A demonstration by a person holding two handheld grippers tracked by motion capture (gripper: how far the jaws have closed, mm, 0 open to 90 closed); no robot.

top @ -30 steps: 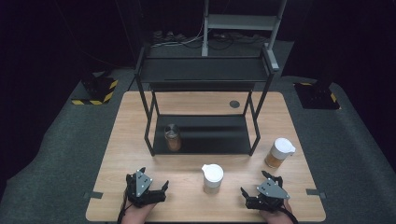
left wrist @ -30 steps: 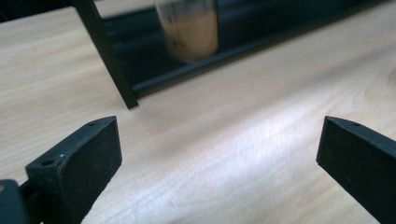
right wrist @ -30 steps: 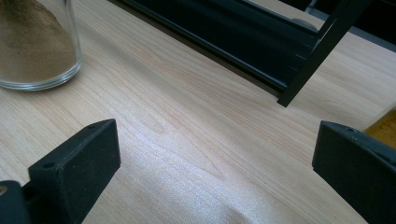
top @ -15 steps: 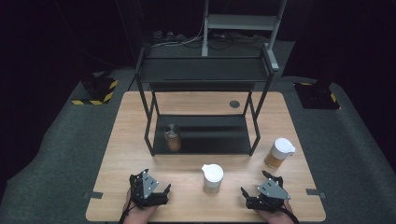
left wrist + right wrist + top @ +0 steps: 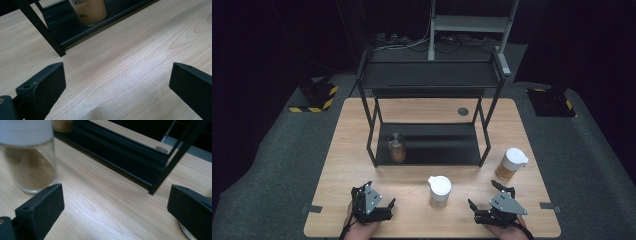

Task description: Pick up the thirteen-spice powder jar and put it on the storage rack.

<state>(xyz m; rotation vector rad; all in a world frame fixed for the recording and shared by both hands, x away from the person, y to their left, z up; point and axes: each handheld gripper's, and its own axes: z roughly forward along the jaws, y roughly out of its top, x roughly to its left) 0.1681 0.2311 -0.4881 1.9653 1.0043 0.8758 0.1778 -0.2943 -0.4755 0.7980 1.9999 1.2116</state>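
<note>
A black metal rack [image 5: 432, 75] stands on the wooden table [image 5: 347, 150]. On its bottom shelf sits a lidless jar of brown powder [image 5: 397, 147], also at the top of the left gripper view [image 5: 87, 11]. A white-lidded jar [image 5: 439, 191] stands in front of the rack, between my grippers, and looms blurred and close at the left of the right gripper view [image 5: 30, 162]. Another white-lidded jar [image 5: 511, 164] stands at the right. My left gripper [image 5: 374, 195] [image 5: 116, 82] and right gripper [image 5: 484, 195] [image 5: 115, 205] rest open near the front edge, holding nothing.
The rack's front legs [image 5: 372, 150] [image 5: 172, 162] and low shelf edge [image 5: 100, 27] lie ahead of both grippers. A round cable hole [image 5: 463, 111] sits at the table's back right. Dark floor with yellow-black striped blocks [image 5: 314, 97] surrounds the table.
The left gripper has shifted slightly near the front edge. The right gripper and the jars stay where they were.
</note>
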